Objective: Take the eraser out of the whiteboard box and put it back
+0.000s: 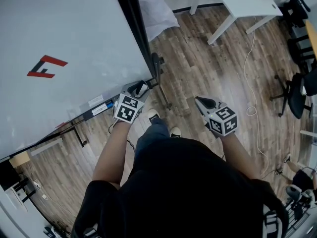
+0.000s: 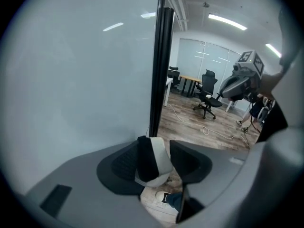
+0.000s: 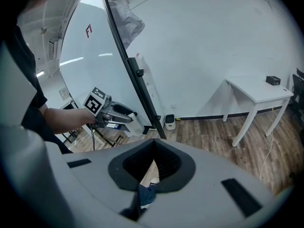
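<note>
The eraser (image 2: 153,160), black on one side and white on the other, stands between the jaws of my left gripper (image 2: 156,145). Its black side lies against the left pad, and a narrow gap shows at the right pad. My left gripper (image 1: 144,86) is open at the lower right corner of the whiteboard (image 1: 74,33), by the dark ledge (image 1: 99,108) along its bottom edge. In the right gripper view, the white eraser (image 3: 131,126) shows at the tip of the left gripper (image 3: 129,119). My right gripper (image 1: 199,101) hangs apart over the floor, shut and holding nothing (image 3: 153,144).
The whiteboard's black side post (image 2: 161,65) and stand foot (image 1: 161,83) are right by the left gripper. A white table (image 1: 242,1) stands at the back, office chairs (image 1: 297,90) at the right, and a cable (image 1: 252,83) lies on the wooden floor. The person's shoes (image 1: 153,115) are below.
</note>
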